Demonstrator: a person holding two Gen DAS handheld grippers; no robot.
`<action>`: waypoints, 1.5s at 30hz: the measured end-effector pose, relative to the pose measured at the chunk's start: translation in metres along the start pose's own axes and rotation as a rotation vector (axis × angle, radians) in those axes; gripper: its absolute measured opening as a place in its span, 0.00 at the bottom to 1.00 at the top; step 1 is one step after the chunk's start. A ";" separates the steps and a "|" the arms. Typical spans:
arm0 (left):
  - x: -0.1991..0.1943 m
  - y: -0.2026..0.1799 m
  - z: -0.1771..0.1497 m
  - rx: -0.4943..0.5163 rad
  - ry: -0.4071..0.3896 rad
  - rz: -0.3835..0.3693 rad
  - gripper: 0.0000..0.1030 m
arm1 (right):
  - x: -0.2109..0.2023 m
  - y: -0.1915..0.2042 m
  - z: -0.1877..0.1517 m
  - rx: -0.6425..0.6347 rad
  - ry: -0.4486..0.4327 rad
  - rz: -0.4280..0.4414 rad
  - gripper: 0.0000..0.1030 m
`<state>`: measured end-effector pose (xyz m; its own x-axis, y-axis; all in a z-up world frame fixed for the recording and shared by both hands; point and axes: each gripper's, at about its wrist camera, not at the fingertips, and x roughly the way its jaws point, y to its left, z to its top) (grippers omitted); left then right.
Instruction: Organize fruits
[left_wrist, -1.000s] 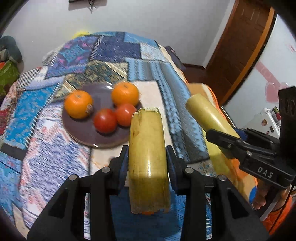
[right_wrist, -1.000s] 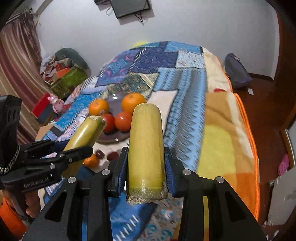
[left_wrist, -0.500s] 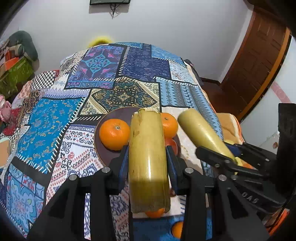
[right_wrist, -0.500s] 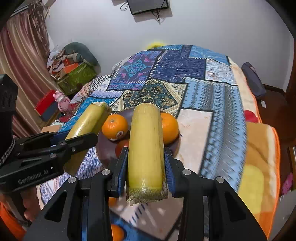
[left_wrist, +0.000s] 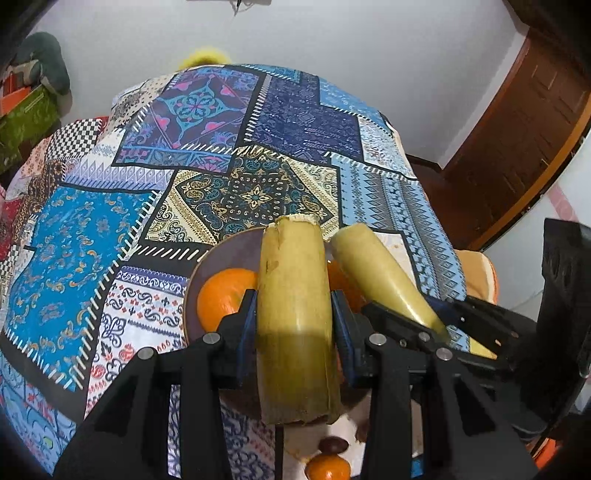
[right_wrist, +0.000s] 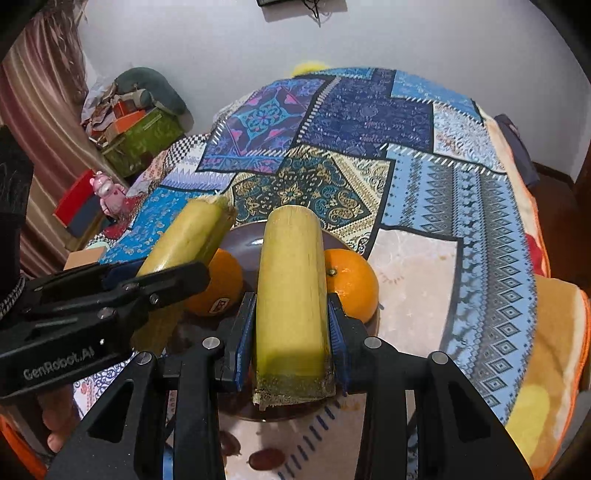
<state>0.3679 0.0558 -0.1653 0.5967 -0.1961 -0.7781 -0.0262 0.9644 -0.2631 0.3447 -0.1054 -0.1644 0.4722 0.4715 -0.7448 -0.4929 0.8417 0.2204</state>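
In the left wrist view my left gripper (left_wrist: 293, 328) is shut on a thick yellow-green stalk piece (left_wrist: 291, 280), held over a brown plate (left_wrist: 221, 254). An orange (left_wrist: 221, 295) lies on the plate to its left. My right gripper (left_wrist: 436, 332) sits close on the right, shut on a second stalk piece (left_wrist: 373, 273). In the right wrist view that right gripper (right_wrist: 291, 332) clamps its stalk piece (right_wrist: 290, 273) above the plate (right_wrist: 247, 240), between two oranges (right_wrist: 223, 284) (right_wrist: 352, 286). The left gripper (right_wrist: 122, 291) and its stalk piece (right_wrist: 188, 236) are at the left.
The plate rests on a bed under a patchwork quilt (left_wrist: 258, 192). A small orange (left_wrist: 328, 467) and a dark small fruit (left_wrist: 334, 445) lie near the plate's close edge. Boxes and clutter (right_wrist: 140, 122) stand at the left wall, a wooden door (left_wrist: 524, 147) at the right.
Both grippers have moved across the bed with their stalk pieces and now hang over the plate. The red fruits seen earlier are hidden behind the stalks.
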 end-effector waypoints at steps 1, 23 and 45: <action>0.003 0.001 0.001 0.004 0.002 0.004 0.37 | 0.001 0.002 0.000 -0.002 0.005 0.003 0.32; -0.004 -0.011 0.003 0.053 -0.004 0.007 0.37 | -0.011 0.016 0.000 -0.095 -0.017 -0.011 0.30; -0.097 -0.016 -0.107 0.123 -0.018 -0.010 0.48 | -0.073 0.021 -0.102 -0.053 -0.018 -0.050 0.47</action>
<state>0.2245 0.0407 -0.1463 0.6106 -0.2036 -0.7653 0.0774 0.9771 -0.1982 0.2258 -0.1486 -0.1698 0.5101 0.4345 -0.7423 -0.5061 0.8494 0.1495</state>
